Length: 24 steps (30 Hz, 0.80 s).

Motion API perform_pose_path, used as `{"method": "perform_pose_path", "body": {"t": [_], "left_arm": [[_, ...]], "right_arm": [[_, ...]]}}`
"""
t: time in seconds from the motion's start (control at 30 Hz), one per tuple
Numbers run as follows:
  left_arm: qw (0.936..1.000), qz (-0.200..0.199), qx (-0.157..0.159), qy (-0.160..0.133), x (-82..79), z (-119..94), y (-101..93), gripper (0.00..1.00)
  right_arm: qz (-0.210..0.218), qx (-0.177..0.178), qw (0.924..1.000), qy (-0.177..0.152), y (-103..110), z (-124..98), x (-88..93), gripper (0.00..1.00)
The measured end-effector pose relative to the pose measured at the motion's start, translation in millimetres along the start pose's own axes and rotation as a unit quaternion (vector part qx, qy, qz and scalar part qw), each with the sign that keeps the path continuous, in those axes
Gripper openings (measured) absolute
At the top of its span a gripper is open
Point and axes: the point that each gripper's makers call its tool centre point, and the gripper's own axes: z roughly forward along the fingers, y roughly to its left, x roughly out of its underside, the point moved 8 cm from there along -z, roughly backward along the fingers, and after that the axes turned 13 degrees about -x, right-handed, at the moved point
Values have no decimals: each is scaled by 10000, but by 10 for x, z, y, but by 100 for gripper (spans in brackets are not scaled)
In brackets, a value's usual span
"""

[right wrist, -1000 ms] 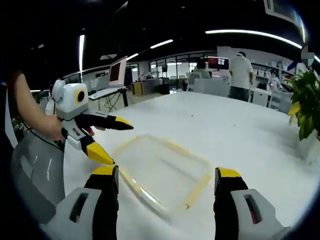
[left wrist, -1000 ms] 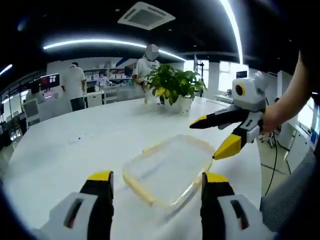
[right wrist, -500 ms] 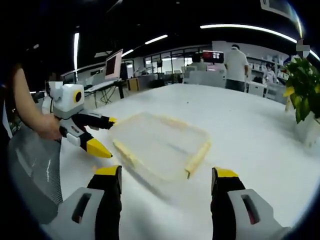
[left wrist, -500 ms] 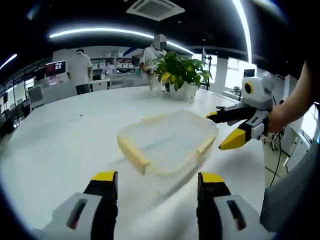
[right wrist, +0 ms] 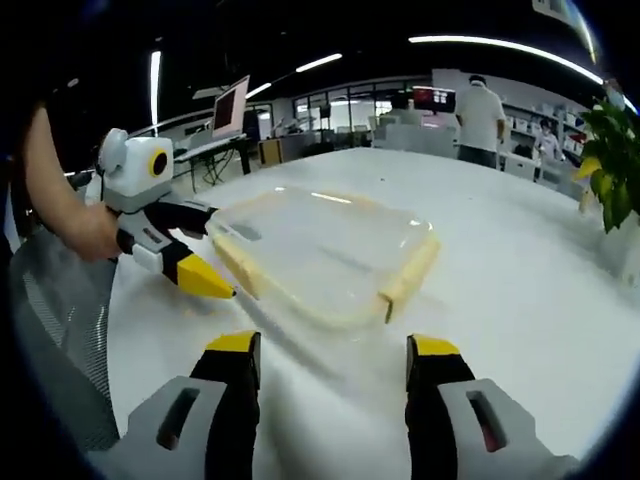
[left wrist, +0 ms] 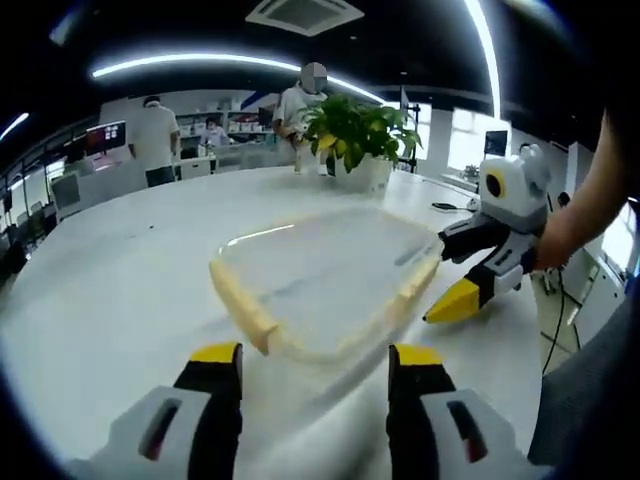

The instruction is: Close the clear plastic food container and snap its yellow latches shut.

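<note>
Resting on white table [left wrist: 110,290]: clear container [left wrist: 325,275], yellow latches [left wrist: 242,305]. Left gripper [left wrist: 313,362], right gripper [right wrist: 330,352] hovering, jaws wide. Best pressing lid flat before snapping latches.

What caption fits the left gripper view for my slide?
Left tongs open before the clear container on the white table; right tongs at its far side, plant behind.

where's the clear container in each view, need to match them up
Left gripper view: the clear container sits centre, above that view's own jaws.
Right gripper view: it sits centre, slightly left, above the jaws.
Shared landmark: the potted plant, top centre in the left gripper view, at the right edge in the right gripper view.
</note>
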Motion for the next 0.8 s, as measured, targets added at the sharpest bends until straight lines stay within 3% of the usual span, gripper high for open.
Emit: {"method": "perform_pose_path", "body": {"t": [0.1,0.27,0.8], "left_arm": [[10000,-31,3,-52,-38,19,-32,55],[10000,11,-53,7,-27,36,-38,54],[9997,-92,-219,96,-7,37,0,53]], "right_arm": [[-232,-97,9996,105,25,20,-20,51],[-15,34,10000,27,-43,11,-33,45],[-23,70,9999,142,-18,100,-99,46]]}}
